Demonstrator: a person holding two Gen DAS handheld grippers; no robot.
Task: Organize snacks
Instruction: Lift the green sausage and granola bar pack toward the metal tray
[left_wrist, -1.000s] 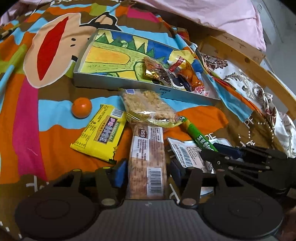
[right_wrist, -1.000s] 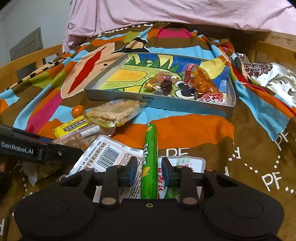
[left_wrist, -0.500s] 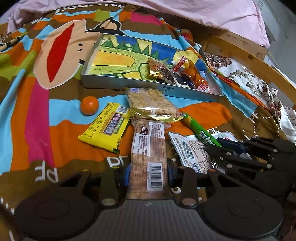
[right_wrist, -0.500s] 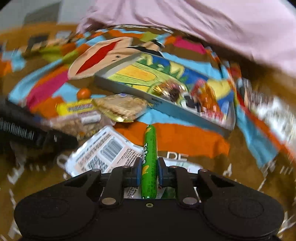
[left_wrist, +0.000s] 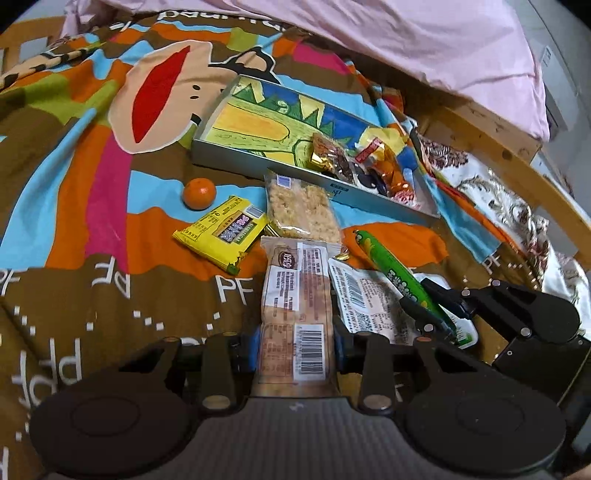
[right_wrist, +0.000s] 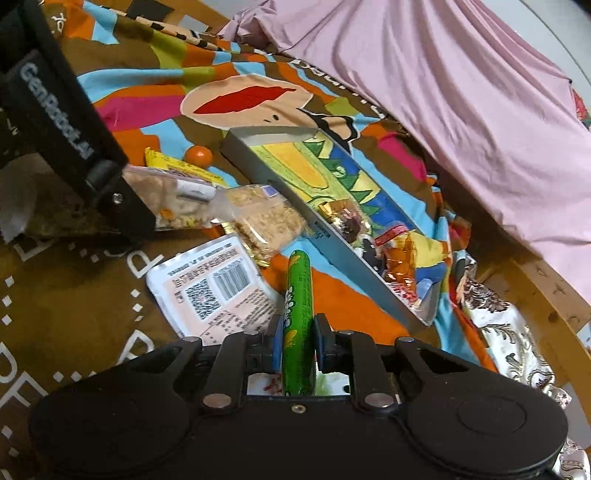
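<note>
Through my left wrist camera, my left gripper (left_wrist: 294, 349) has its blue pads pressed against both long edges of the tan snack bar (left_wrist: 295, 314) with the barcode label — a second ago the fingers stood spread on either side of it, so they have closed in since. The bar lies lengthwise along my fingers on the cartoon blanket (left_wrist: 74, 192). Just left of it lies the yellow packet (left_wrist: 223, 234), and farther left the small orange (left_wrist: 199, 192). The clear bag of crispy rice (left_wrist: 301, 211) lies just beyond the bar's far end, its far end meeting the near wall of the grey tray (left_wrist: 258, 162). In the tray's right end sit a gold-wrapped snack (left_wrist: 330, 159) and an orange-wrapped one (left_wrist: 388, 170). To the right, my right gripper (left_wrist: 437, 314) pinches the green stick (left_wrist: 395, 277) above the white pouch (left_wrist: 360, 299).

From the right wrist camera, my right gripper (right_wrist: 298, 341) is clamped on the green stick (right_wrist: 298, 295); a second ago the fingers were apart around it. The view is now tipped, the tray (right_wrist: 332, 251) running diagonally to the right, whereas it lay level before. The white pouch (right_wrist: 218, 284) shows at the left — near the black body of my left gripper (right_wrist: 122, 195), which holds the snack bar (right_wrist: 173, 199).
</note>
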